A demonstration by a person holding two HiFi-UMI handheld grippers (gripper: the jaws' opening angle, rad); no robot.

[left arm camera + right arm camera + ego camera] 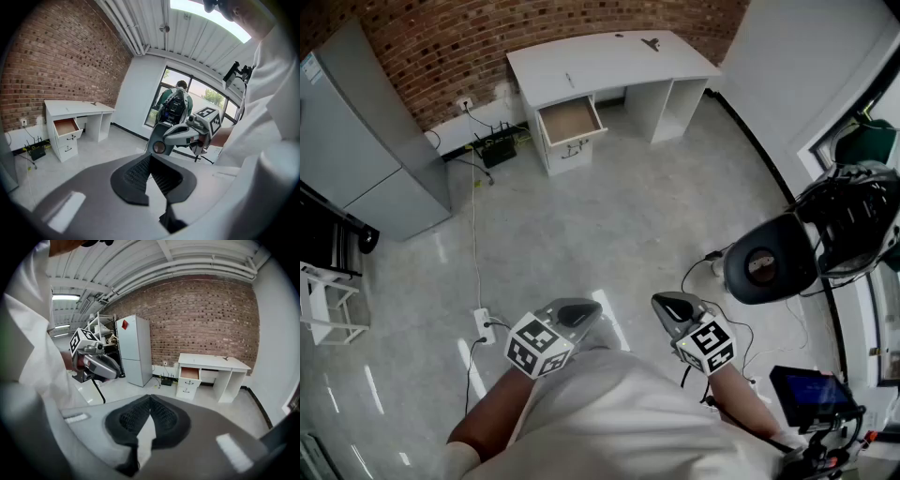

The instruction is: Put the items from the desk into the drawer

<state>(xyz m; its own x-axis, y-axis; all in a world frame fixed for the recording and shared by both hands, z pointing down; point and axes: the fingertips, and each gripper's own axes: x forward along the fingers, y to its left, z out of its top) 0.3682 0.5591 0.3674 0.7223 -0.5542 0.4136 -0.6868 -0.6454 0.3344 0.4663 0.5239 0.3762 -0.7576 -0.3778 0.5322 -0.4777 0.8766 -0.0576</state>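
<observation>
Closed up tight at the left tongs [150,161], tips touching, with nothing held between. Same at the right tongs [150,401]: pinched together and empty. Carried low and near the body, side by side, pointing toward 12 o'clock, likely because of nothing here to pick up. No item close enough to grab.

Far off at 12 o'clock, well apart from both tongs, across bare floor: the white table [581,61]. Up on its top, a small dark thing [651,43] toward 1 o'clock and a thin little thing [569,80] nearer 12; too small to tell what. Probably the items to put away. Just under the top, a bit toward 11 o'clock, the top drawer [569,120], pulled out and looking empty, ready to take things in. Most likely open like that to save a step.

Off at 3 o'clock, a dark round chair [766,265]; best kept clear of on the way over. Need to walk up to the table first, then open the tongs
</observation>
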